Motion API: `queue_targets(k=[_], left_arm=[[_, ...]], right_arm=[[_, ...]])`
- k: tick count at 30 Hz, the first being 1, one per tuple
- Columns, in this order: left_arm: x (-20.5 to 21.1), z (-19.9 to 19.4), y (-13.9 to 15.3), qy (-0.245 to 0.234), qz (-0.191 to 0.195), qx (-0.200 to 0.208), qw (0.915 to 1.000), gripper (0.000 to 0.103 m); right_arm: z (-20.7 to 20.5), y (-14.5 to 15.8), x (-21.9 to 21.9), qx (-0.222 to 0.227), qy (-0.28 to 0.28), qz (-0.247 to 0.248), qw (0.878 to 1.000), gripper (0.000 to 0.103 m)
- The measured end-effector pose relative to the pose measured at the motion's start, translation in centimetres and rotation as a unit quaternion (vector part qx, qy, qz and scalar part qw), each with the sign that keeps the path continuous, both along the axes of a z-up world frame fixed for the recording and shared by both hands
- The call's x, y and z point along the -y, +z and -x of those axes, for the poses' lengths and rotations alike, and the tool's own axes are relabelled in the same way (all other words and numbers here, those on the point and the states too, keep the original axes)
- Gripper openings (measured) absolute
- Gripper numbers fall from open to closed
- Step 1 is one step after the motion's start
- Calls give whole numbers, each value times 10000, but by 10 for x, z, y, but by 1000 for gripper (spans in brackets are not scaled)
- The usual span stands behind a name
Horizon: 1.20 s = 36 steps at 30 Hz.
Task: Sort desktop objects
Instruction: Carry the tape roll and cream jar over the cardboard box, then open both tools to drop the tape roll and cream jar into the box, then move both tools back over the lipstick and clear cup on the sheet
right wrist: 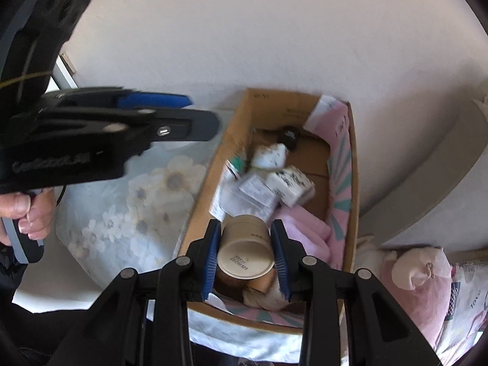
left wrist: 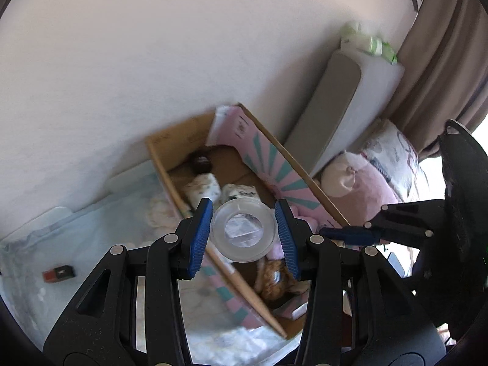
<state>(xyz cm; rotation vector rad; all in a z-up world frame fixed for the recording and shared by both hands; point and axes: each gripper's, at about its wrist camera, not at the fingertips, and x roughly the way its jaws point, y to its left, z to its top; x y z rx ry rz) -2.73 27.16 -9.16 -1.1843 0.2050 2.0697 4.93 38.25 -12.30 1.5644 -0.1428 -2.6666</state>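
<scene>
Cardboard box (right wrist: 274,103) sits open against the wall, part filled with small packets, a dark jar and pink cloth, and both held items hang over it. The left gripper (left wrist: 244,235) has its fingers clamped on a clear tape roll (left wrist: 244,234), seen end-on above the box's near long wall. The right gripper (right wrist: 247,259) grips a tan cylindrical tub (right wrist: 246,253), base toward the camera, over the box's near end.

To drop them well, each item should probably be carried past the cardboard rim before the fingers let go, and lowered close to the contents so neither bounces out; the tape roll would roll if it landed on edge. Open room looks best in the middle of the box floor, though blur makes that hard to judge. The two grippers are close together, so one should release first. A small red-and-black object (left wrist: 58,273) lies on the floral bench cover (right wrist: 122,213), well apart from the box.
</scene>
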Motion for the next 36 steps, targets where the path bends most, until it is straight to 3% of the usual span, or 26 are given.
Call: queue_targets(k=[9, 16, 23, 25, 26, 27, 28, 36], left_arm=[[-54, 19, -39, -36, 515, 381, 9979, 39], [-65, 32, -63, 150, 676, 639, 9955, 39], [-63, 41, -66, 334, 641, 773, 9944, 40], [-61, 44, -66, 465, 659, 867, 9930, 62], [-61, 45, -65, 491, 686, 833, 9929, 94], [-59, 44, -63, 536, 701, 728, 9934, 103], [-57, 44, -60, 568, 664, 596, 9944, 103], [-44, 41, -61, 595, 613, 576, 9947, 103]], right_arm=[[5, -24, -17, 484, 440, -39, 9979, 31], [8, -44, -23, 669, 566, 10, 9962, 31], [13, -49, -25, 681, 597, 67, 9959, 31], [15, -50, -25, 676, 654, 145, 9955, 36], [16, -51, -25, 724, 677, 185, 9949, 46], [16, -53, -25, 768, 691, 199, 9944, 70], [16, -53, -24, 767, 701, 175, 9944, 85], [12, -51, -25, 600, 384, 140, 9974, 86]])
